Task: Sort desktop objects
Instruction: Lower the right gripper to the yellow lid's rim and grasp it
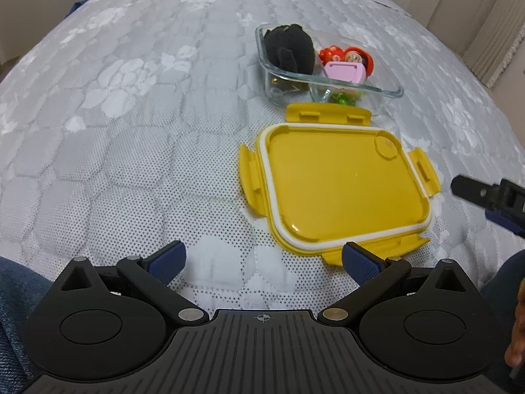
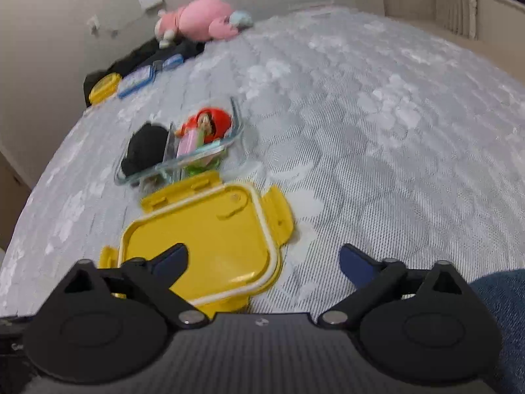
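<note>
From the left wrist, the left tongs [image 1: 262, 259] are seen spread wide and empty above the bed [image 1: 131, 131]; the yellow lid [image 1: 338, 190] lies flat just before the glass box [image 1: 328, 82] of toys. From the right wrist, the right tongs [image 2: 262, 259] are seen apart, nothing gripped, over the lid's [image 2: 203, 239] near corner.

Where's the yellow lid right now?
The yellow lid lies flat on the grey quilted bed cover, off the glass container and just in front of it, right of centre in the left wrist view.
</note>
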Available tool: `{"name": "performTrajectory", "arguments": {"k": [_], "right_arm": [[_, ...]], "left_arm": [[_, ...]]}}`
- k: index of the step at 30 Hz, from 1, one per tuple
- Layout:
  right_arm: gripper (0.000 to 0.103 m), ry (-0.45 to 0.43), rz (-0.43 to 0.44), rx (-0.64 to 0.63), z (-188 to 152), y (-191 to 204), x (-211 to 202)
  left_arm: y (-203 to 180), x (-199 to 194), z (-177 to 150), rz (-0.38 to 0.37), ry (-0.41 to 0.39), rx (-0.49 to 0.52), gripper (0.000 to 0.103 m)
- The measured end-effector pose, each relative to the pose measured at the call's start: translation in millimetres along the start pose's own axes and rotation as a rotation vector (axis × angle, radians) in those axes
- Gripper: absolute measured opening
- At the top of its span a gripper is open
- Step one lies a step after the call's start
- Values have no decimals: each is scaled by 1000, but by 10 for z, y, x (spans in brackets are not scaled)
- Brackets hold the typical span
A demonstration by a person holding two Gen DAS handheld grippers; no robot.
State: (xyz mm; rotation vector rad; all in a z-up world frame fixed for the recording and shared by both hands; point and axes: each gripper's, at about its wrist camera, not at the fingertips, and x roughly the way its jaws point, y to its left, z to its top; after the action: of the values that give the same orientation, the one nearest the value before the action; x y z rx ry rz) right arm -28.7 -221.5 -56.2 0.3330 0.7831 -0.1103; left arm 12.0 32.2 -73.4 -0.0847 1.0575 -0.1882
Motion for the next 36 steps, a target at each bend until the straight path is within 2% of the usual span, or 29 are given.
{"name": "performTrajectory", "arguments": {"k": [2, 5, 8, 10, 11, 13, 14, 18, 21, 30, 36], "right_arm": [[92, -38, -14, 7, 7, -21, -17], [92, 87, 90, 68, 36, -97, 76], [82, 223, 198, 140, 44, -170, 187], [74, 315, 231, 187, 37, -208, 300], [71, 340, 241, 197, 19, -208, 335], [54, 373, 263, 210, -7, -204, 381], [51, 380, 275, 213, -15, -200, 390], [50, 409, 280, 226, -31, -188, 440], [52, 484, 300, 277, -91, -178, 564], [52, 461, 297, 252, -101, -116, 600], [51, 453, 302, 287, -59, -162, 671]], "left_arm": [[3, 2, 0, -2, 1, -1, 103], [0, 6, 1, -3, 4, 3, 103], [-6, 7, 0, -2, 4, 4, 103], [-7, 10, 1, -2, 5, 5, 103], [-8, 12, 2, -3, 6, 6, 103], [-9, 13, 3, -4, 7, 7, 103], [-9, 12, 2, -4, 6, 7, 103], [-13, 10, 3, -5, 5, 9, 103], [-20, 6, 0, -4, 4, 12, 103], [-36, 4, -5, -3, 3, 20, 103], [-40, 1, -11, -4, 3, 20, 103]]}}
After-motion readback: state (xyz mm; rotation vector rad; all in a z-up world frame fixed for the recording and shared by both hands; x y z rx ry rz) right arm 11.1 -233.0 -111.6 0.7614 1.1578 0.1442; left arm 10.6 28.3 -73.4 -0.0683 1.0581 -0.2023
